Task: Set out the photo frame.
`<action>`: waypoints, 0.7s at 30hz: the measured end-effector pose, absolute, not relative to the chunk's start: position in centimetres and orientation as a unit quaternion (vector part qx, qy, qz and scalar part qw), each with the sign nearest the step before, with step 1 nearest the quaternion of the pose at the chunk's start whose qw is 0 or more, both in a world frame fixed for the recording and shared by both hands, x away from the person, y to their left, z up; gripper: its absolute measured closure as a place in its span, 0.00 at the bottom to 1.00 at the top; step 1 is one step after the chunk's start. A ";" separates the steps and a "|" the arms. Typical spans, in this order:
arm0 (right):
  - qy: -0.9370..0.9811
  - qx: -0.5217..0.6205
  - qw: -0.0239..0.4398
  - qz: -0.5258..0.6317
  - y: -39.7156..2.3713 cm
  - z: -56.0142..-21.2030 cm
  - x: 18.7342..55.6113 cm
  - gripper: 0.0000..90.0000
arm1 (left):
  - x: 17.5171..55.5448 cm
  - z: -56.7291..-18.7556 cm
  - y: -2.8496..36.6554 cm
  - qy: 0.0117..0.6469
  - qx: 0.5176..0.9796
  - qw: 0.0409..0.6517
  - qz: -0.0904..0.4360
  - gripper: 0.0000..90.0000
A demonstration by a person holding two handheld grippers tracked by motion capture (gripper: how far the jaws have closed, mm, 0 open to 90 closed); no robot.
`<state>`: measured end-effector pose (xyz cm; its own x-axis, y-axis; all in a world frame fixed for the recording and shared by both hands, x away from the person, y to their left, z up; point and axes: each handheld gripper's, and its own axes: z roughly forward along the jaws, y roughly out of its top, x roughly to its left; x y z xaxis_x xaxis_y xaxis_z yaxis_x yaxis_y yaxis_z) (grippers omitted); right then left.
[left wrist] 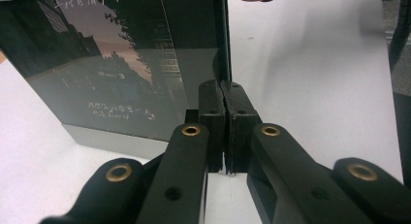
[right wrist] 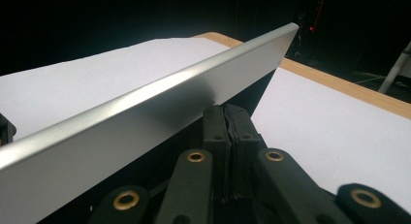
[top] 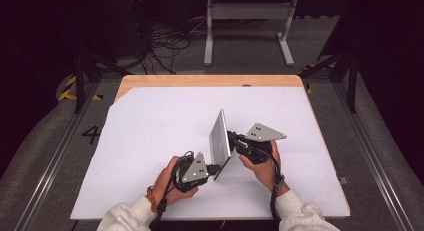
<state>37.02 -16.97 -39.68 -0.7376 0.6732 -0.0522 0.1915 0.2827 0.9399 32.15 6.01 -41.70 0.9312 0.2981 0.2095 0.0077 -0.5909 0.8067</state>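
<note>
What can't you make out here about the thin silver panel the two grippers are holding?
- Panel, high view: seen nearly edge-on and small, so what it is stays unclear.
- Panel face, left gripper view: pale writing too small and dim to read; top and left cut off by the frame.
- Right gripper view: its silver rim hides the jaws' contact.

2 forearms in pale sleeves are reaching in from the bottom edge, each hand gripping a black gripper. The left gripper (top: 214, 167) is pointing right with its jaws pressed together. The right gripper (top: 231, 138) is sitting slightly farther away, pointing left, jaws likewise closed tight.
</note>
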 end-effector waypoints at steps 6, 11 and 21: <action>0.771 0.280 0.231 0.524 -17.0 -39.8 37.0 0.97 | 32.1 -41.8 5.8 0.085 0.877 0.442 0.165 0.97; 0.774 0.276 0.236 0.518 -17.1 -39.8 36.9 0.97 | 32.1 -41.8 5.5 0.081 0.879 0.441 0.163 0.97; 0.783 0.281 0.245 0.498 -18.5 -40.0 35.9 0.94 | 32.3 -41.6 5.1 0.073 0.879 0.442 0.166 0.95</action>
